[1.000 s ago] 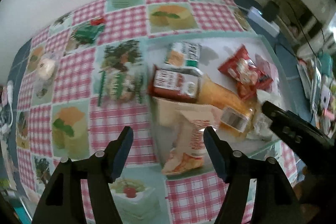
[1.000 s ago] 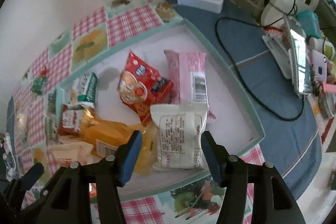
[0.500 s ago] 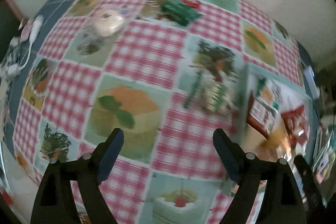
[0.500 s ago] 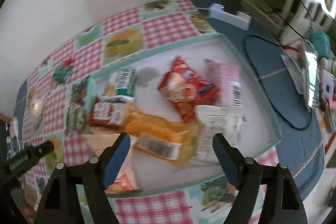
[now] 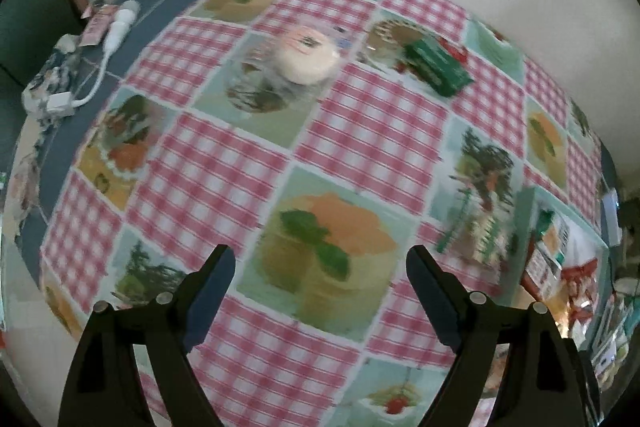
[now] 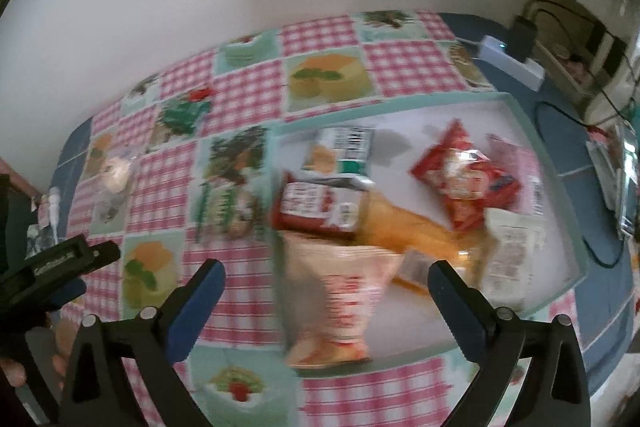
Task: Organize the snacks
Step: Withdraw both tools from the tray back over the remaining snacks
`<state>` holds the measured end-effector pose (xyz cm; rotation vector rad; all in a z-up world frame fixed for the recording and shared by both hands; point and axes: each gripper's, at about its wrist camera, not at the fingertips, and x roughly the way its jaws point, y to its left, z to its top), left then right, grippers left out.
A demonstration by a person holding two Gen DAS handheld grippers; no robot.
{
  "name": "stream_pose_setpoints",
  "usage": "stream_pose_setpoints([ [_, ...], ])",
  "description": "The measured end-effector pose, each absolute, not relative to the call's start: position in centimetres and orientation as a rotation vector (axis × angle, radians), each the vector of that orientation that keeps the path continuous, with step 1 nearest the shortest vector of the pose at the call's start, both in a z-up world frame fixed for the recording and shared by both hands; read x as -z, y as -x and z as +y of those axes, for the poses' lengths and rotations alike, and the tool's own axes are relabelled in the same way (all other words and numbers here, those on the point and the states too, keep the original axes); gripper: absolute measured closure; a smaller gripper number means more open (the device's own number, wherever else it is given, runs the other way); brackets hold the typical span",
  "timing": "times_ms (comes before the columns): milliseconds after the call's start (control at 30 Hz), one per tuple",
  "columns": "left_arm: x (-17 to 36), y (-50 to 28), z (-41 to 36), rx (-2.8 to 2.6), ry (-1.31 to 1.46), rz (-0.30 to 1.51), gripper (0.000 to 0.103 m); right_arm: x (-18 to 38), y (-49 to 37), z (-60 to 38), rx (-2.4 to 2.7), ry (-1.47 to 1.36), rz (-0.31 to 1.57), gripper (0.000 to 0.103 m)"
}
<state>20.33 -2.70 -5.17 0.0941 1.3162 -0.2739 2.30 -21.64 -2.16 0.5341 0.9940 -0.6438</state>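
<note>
Ahead of the left gripper (image 5: 320, 267), whose jaws stood apart with nothing between them after widening moments before, lay only checked tabletop (image 5: 224, 163). Beyond it and to its left sat a round pale snack in clear wrap (image 5: 308, 57); beyond and to its right lay a green packet (image 5: 438, 69). These two looked like the loose items not yet gathered, which would explain that gripper pointing their way. The tray (image 5: 528, 211) showed at the far right edge.

From the right wrist view, the right gripper (image 6: 326, 275) had just been opening and stood at its widest, empty, above a pale cone-shaped bag (image 6: 340, 291) at the tray's (image 6: 568, 227) near left corner. Further in lay red, orange, white and pink packets, heaped loosely rather than sorted. The left gripper (image 6: 80, 259) reached away at far left.
</note>
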Motion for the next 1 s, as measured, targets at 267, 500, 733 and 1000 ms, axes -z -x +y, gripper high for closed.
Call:
stream_pose_setpoints([
  [267, 5.4, -22.2, 0.8, 0.191, -0.059, 1.309, 0.015, 2.9, -6.3, -17.8, 0.544, -0.512, 1.002, 0.0],
  [500, 5.7, -23.3, 3.5, 0.083, 0.007, 1.308, 0.015, 4.3, -7.9, -17.0, 0.528, -0.508, 1.026, 0.0],
  [733, 6.3, -23.9, 3.0, 0.105, 0.006, 1.329, 0.015, 4.9, -8.9, -18.2, 0.519, -0.511, 1.011, 0.0],
  [1000, 8.0, -24.7, 1.2, 0.137, -0.023, 1.365, 0.015, 6.1, -10.8, -18.9, 0.512, -0.524, 1.029, 0.0],
])
